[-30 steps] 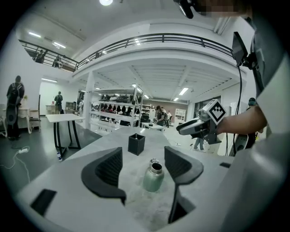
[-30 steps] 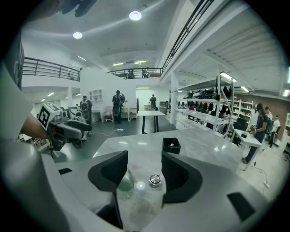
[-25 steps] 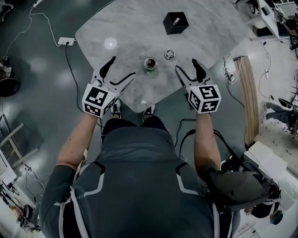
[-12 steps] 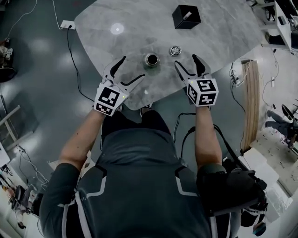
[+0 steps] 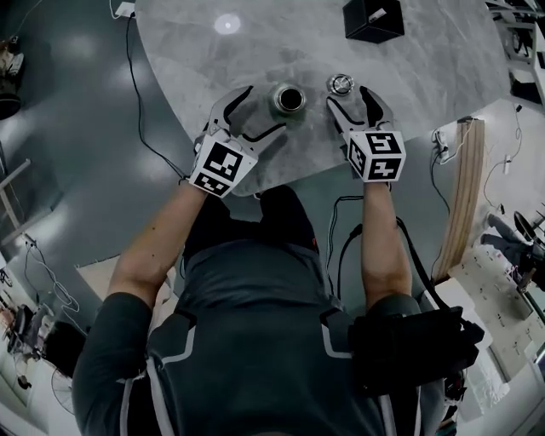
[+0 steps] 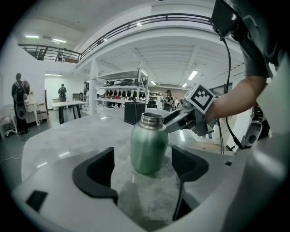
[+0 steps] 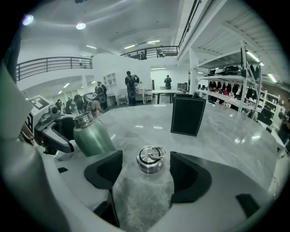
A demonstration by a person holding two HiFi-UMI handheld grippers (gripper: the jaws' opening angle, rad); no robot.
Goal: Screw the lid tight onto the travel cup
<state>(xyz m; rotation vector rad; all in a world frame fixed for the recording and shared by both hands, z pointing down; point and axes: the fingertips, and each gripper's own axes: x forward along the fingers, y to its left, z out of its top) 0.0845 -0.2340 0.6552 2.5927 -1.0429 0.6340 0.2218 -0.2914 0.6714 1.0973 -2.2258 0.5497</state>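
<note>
Farther back, black box (image 5: pixel 373 19) on table (image 5: pixel 443 72), cup (image 5: pixel 289 99) beside lid (image 5: pixel 341 83)

The travel cup (image 6: pixel 149 145) is green with a silver neck, and the lid (image 7: pixel 151 159) is shiny silver. The worktop (image 5: pixel 409 94) is mottled pale grey. The left hand-held gripper (image 5: pixel 265 109) and right hand-held gripper (image 5: pixel 350 95) have black pads and black-and-white square markers. The box (image 5: pixel 373 19) at the upper right of the frame is black.

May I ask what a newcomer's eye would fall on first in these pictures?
The green cup stands lidless on the grey table, framed by the open left gripper. Beside it, the ringed lid lies untouched between the jaws of the open right gripper. A black box stands further back.
</note>
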